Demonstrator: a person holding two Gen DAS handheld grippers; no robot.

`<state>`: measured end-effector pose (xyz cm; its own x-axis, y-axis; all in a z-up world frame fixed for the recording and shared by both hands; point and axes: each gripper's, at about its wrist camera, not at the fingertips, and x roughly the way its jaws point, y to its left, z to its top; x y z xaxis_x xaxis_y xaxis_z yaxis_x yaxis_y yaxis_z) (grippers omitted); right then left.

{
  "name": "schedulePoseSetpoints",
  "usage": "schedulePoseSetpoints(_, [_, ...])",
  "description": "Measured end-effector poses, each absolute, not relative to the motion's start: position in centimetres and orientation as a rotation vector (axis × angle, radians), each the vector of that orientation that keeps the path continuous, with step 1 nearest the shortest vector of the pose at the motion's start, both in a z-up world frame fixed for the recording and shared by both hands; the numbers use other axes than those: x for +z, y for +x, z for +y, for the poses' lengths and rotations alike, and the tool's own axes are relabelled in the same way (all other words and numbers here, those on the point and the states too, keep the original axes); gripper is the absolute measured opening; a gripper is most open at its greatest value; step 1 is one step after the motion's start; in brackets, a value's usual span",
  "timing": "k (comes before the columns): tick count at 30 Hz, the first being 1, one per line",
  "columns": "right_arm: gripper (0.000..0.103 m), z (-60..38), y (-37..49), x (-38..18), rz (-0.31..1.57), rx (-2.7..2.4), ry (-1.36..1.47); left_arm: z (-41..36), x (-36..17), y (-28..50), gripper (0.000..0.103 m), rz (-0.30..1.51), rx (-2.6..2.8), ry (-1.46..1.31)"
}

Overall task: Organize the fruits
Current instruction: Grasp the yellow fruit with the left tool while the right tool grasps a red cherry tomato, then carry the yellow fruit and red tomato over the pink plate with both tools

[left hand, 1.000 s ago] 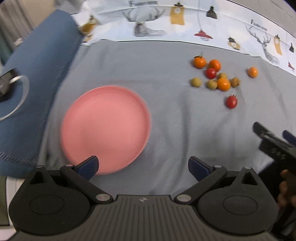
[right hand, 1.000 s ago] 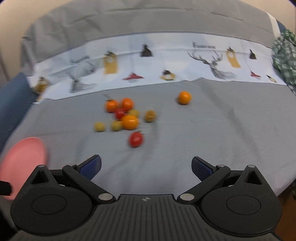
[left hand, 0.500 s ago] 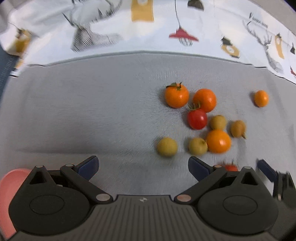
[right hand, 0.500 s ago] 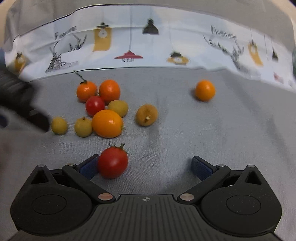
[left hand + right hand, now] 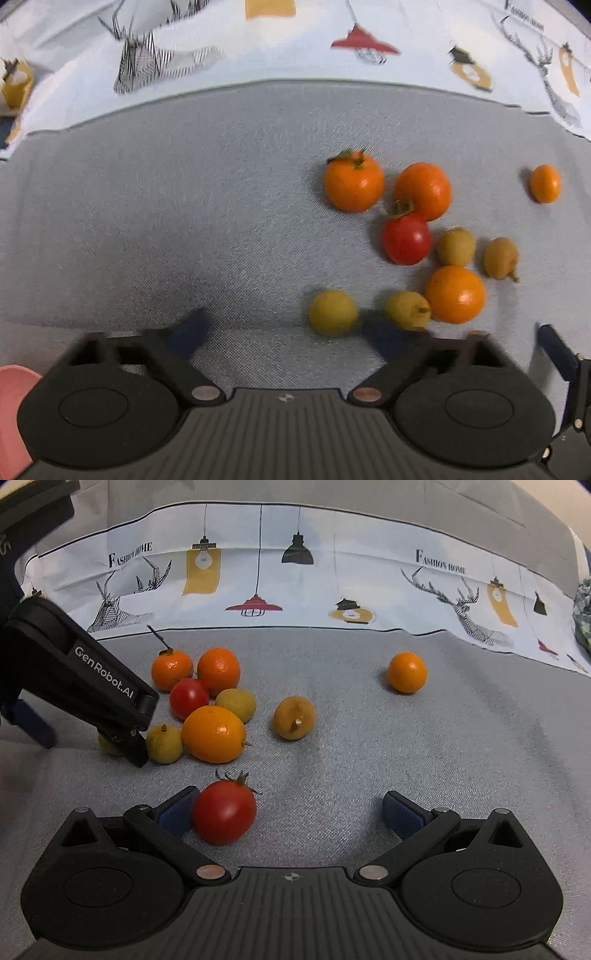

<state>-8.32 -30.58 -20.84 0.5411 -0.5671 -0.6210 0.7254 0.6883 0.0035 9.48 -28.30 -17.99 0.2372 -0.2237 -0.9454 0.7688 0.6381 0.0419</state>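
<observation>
Cluster of small fruits on the grey cloth of the worktop: two stemmed oranges, a red tomato, yellow-green fruits and a larger orange touching or just beside one another. Brownish fruit a little to the right; lone orange well apart, further right. Second red tomato nearest, touching the inner face of the right hand-held gripper left finger, jaws spread wide. Left hand-held gripper wide too, blurred, with a yellow fruit between its fingertips, not clamped. Pink plate at far left edge. Printed lamp-and-deer cloth behind.
</observation>
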Motion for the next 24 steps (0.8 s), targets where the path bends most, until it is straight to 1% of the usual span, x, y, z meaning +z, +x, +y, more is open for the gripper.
schedulePoseSetpoints(1, [0.097, -30.4, -8.4, -20.8, 0.626, -0.770, 0.274, -28.3, -17.5, 9.1, 0.041, 1.122, -0.758, 0.577])
schedulePoseSetpoints(2, [0.081, -30.0, -8.5, -20.5, 0.612, -0.750, 0.256, -28.5, -17.2, 8.8, 0.029, 1.117, -0.776, 0.584])
schedulePoseSetpoints(3, [0.067, -29.6, -8.5, -20.3, 0.601, -0.732, 0.226, -28.5, -17.0, 8.5, 0.029, 1.111, -0.783, 0.584])
schedulePoseSetpoints(4, [0.035, -29.2, -8.4, -20.2, 0.598, -0.722, 0.195, -28.5, -16.8, 8.4, 0.029, 1.095, -0.793, 0.576])
schedulePoseSetpoints(5, [0.032, -29.0, -8.3, -20.2, 0.600, -0.724, 0.184, -28.3, -16.6, 8.2, 0.029, 1.072, -0.804, 0.573])
schedulePoseSetpoints(11, [0.032, -30.0, -9.5, -19.3, 0.531, -0.748, 0.242, -26.4, -14.8, 7.7, 0.029, 1.022, -0.840, 0.500])
schedulePoseSetpoints(16, [0.032, -30.3, -9.9, -18.9, 0.511, -0.756, 0.254, -23.8, -12.6, 5.9, 0.029, 0.953, -0.850, 0.499])
schedulePoseSetpoints(21, [0.032, -29.9, -10.5, -18.3, 0.502, -0.755, 0.240, -20.3, -10.2, 4.1, 0.029, 0.922, -0.854, 0.480])
schedulePoseSetpoints(24, [0.032, -29.0, -11.6, -16.9, 0.500, -0.750, 0.252, -17.4, -8.6, 2.9, 0.029, 0.921, -0.843, 0.454])
